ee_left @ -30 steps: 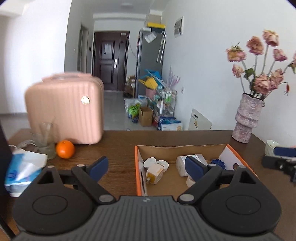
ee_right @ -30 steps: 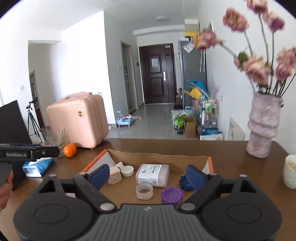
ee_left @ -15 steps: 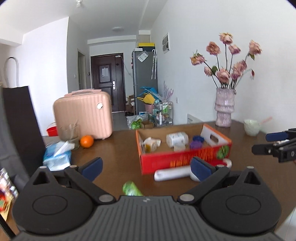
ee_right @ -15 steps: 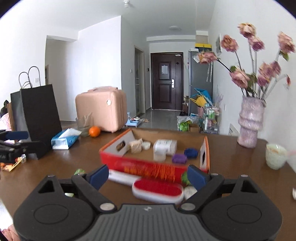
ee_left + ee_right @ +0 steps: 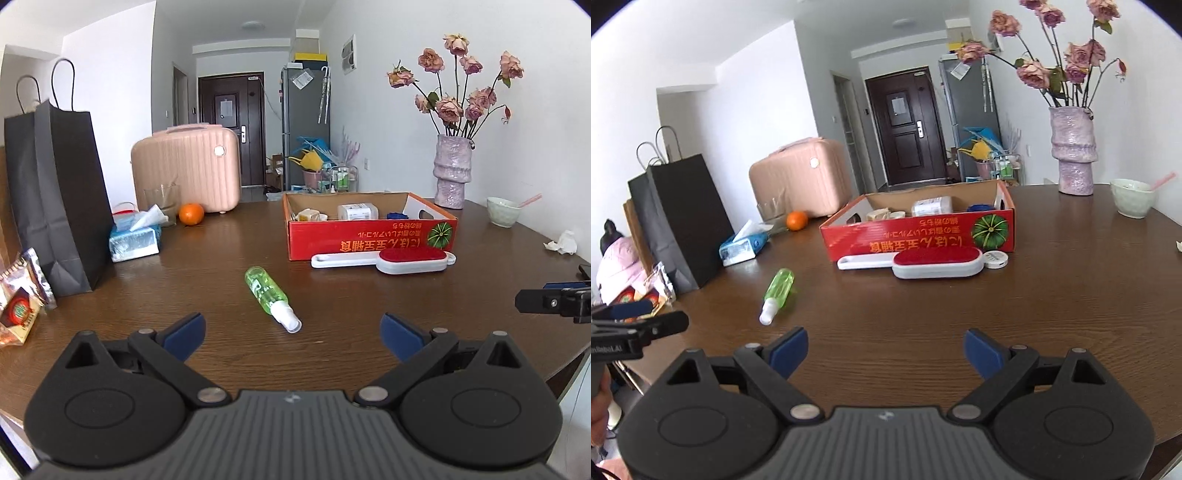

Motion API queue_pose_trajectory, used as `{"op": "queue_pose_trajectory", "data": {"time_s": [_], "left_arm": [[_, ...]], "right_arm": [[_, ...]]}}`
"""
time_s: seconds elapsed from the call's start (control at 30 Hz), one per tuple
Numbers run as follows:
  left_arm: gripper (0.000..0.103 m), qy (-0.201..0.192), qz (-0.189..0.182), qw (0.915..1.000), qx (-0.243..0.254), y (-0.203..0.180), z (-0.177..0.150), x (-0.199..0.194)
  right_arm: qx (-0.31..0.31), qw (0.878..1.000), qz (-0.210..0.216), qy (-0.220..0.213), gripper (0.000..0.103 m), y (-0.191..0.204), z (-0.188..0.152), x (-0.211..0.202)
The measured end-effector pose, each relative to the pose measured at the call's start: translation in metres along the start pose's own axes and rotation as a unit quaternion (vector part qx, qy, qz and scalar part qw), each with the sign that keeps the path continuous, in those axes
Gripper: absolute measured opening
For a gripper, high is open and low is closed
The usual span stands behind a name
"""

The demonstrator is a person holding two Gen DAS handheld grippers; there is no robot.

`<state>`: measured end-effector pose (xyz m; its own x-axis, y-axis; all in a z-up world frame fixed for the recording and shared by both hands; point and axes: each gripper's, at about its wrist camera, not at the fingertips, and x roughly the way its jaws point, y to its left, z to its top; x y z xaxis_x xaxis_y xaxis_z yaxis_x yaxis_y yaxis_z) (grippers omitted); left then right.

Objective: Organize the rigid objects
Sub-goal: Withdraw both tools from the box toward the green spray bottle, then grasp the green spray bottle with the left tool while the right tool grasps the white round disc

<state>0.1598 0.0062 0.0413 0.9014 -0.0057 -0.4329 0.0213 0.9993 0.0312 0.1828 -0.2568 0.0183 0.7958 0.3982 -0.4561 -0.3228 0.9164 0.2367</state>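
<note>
A red cardboard box (image 5: 369,238) (image 5: 919,236) holds several small items on the brown table. A white lint brush with a red pad (image 5: 402,259) (image 5: 934,263) lies against its front. A green spray bottle (image 5: 267,288) (image 5: 779,286) lies on the table nearer me. A white round tin (image 5: 995,259) sits by the box's right corner. My left gripper (image 5: 291,334) is open and empty, low over the table's near edge, just short of the bottle. My right gripper (image 5: 884,350) is open and empty, well short of the brush.
A black paper bag (image 5: 55,192), tissue pack (image 5: 135,240), orange (image 5: 191,213) and pink case (image 5: 184,170) stand at the left. A vase of roses (image 5: 452,170) and a bowl (image 5: 502,210) stand at the right. Snack packets (image 5: 18,299) lie at the left edge.
Both grippers have pulled back from over the box to the table's near edge. The brush, bottle and box front have come into view. Both stay open.
</note>
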Motion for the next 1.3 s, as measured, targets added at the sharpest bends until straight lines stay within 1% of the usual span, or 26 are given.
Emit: {"op": "queue_pose_trajectory", "data": {"time_s": [0.07,0.13,0.27,0.4,0.5,0.57,0.67,0.77,0.8,0.83,0.87,0.9,0.97,1.03,1.07,1.1,1.13,1.17,1.2,1.23,1.3], "left_arm": [[0.103,0.015,0.006,0.9998,-0.009,0.002,-0.002,0.011],[0.103,0.030,0.016,0.9992,-0.018,0.003,-0.003,0.022],[0.103,0.047,0.007,0.9981,-0.039,0.009,-0.004,0.042],[0.103,0.063,0.011,0.9970,-0.043,0.012,-0.001,0.071],[0.103,0.076,0.009,0.9959,-0.049,0.015,0.004,0.099],[0.103,0.083,0.008,0.9949,-0.056,0.017,0.009,0.119],[0.100,0.097,0.020,0.9932,-0.063,0.018,0.017,0.148],[0.093,0.101,0.022,0.9924,-0.067,0.017,0.024,0.173],[0.089,0.102,0.019,0.9921,-0.070,0.018,0.026,0.180],[0.084,0.106,0.017,0.9916,-0.072,0.019,0.029,0.188],[0.082,0.110,0.015,0.9910,-0.075,0.019,0.031,0.195],[0.078,0.114,0.013,0.9904,-0.077,0.019,0.032,0.202],[0.076,0.121,0.011,0.9887,-0.088,0.020,0.034,0.214],[0.071,0.125,0.016,0.9881,-0.088,0.014,0.035,0.224],[0.069,0.126,0.011,0.9886,-0.082,0.009,0.034,0.227],[0.065,0.120,0.005,0.9903,-0.070,0.003,0.034,0.229],[0.056,0.118,-0.003,0.9914,-0.057,-0.002,0.034,0.231],[0.050,0.114,-0.007,0.9924,-0.047,-0.007,0.034,0.232],[0.034,0.109,-0.007,0.9933,-0.036,-0.011,0.033,0.232],[0.031,0.106,-0.010,0.9940,-0.025,-0.016,0.033,0.232],[0.031,0.103,-0.016,0.9943,-0.024,-0.020,0.032,0.232]], "right_arm": [[0.001,1.000,0.002,0.001,0.092,-0.002,0.000,0.002],[-0.005,1.000,-0.013,0.006,0.091,-0.004,-0.001,0.008],[-0.004,0.999,-0.035,0.019,0.091,-0.015,-0.003,0.024],[-0.017,0.996,-0.080,0.026,0.091,-0.035,-0.001,0.046],[-0.014,0.992,-0.115,0.042,0.088,-0.059,0.007,0.069],[-0.015,0.990,-0.129,0.054,0.084,-0.075,0.016,0.088],[-0.027,0.987,-0.147,0.061,0.082,-0.098,0.034,0.117],[-0.027,0.986,-0.153,0.066,0.074,-0.118,0.054,0.148],[-0.028,0.985,-0.153,0.070,0.072,-0.123,0.060,0.159],[-0.030,0.985,-0.150,0.075,0.072,-0.127,0.065,0.170],[-0.033,0.986,-0.145,0.082,0.071,-0.132,0.069,0.181],[-0.038,0.985,-0.144,0.089,0.070,-0.133,0.072,0.192],[-0.050,0.983,-0.145,0.097,0.069,-0.132,0.076,0.210],[-0.051,0.986,-0.131,0.094,0.067,-0.127,0.078,0.221],[-0.055,0.987,-0.125,0.091,0.067,-0.125,0.079,0.225],[-0.059,0.987,-0.119,0.088,0.066,-0.122,0.079,0.230],[-0.062,0.988,-0.116,0.087,0.064,-0.120,0.080,0.233],[-0.061,0.988,-0.112,0.086,0.060,-0.119,0.081,0.236],[-0.060,0.989,-0.108,0.083,0.051,-0.118,0.082,0.238],[-0.061,0.989,-0.106,0.080,0.039,-0.117,0.082,0.239],[-0.063,0.989,-0.110,0.080,0.039,-0.115,0.083,0.240]]}}
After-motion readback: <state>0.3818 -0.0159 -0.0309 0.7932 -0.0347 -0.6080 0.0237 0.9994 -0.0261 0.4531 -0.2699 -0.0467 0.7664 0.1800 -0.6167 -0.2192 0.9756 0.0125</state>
